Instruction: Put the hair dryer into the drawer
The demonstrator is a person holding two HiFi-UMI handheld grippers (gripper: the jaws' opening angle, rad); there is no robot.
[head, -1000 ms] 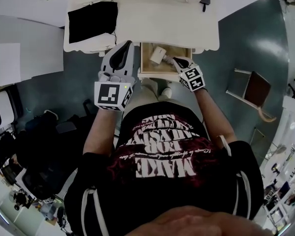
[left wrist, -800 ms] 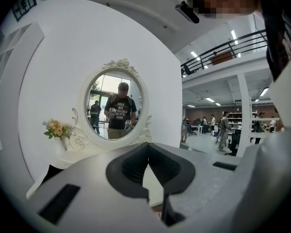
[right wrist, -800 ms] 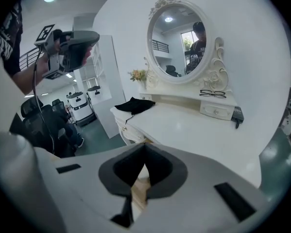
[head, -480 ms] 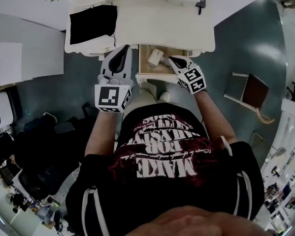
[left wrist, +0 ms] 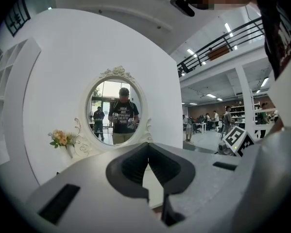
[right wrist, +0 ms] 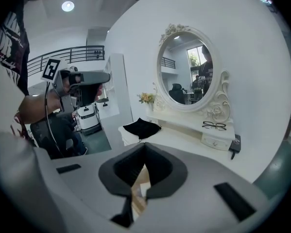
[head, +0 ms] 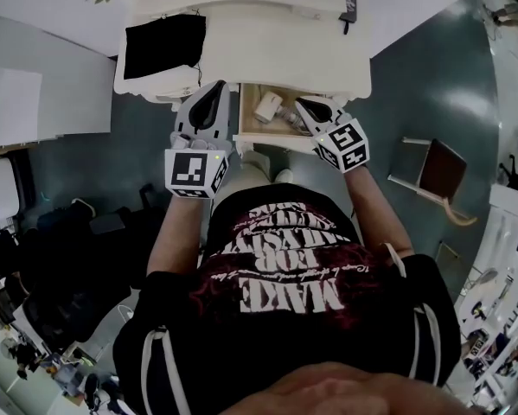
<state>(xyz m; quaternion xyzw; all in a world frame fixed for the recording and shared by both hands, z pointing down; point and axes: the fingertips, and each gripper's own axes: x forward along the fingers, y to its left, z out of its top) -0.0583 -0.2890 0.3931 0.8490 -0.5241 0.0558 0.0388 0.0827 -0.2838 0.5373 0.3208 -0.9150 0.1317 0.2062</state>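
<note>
Where the black cloth (head: 163,46) lies on the left end of the table (head: 276,50), the left gripper (head: 215,92) is held nearly level just left of the open drawer (head: 246,128), its jaws closed on nothing. The white hair dryer (head: 267,105) lies slantwise in the drawer's left half; which way its nozzle faces I cannot tell. Over the drawer's right edge the right gripper (head: 303,104) tilts downward, jaws pressed together, empty.

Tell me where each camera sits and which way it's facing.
Head view: on the person's head, looking steeply down at the open drawer; left gripper, right gripper and torso show.
Left gripper view: on that gripper, facing the oval mirror; its shut jaws show.
Right gripper view: on that gripper, facing the dressing table obliquely; its shut jaws and the left gripper show.
Shared: both gripper views show the mirror.
</note>
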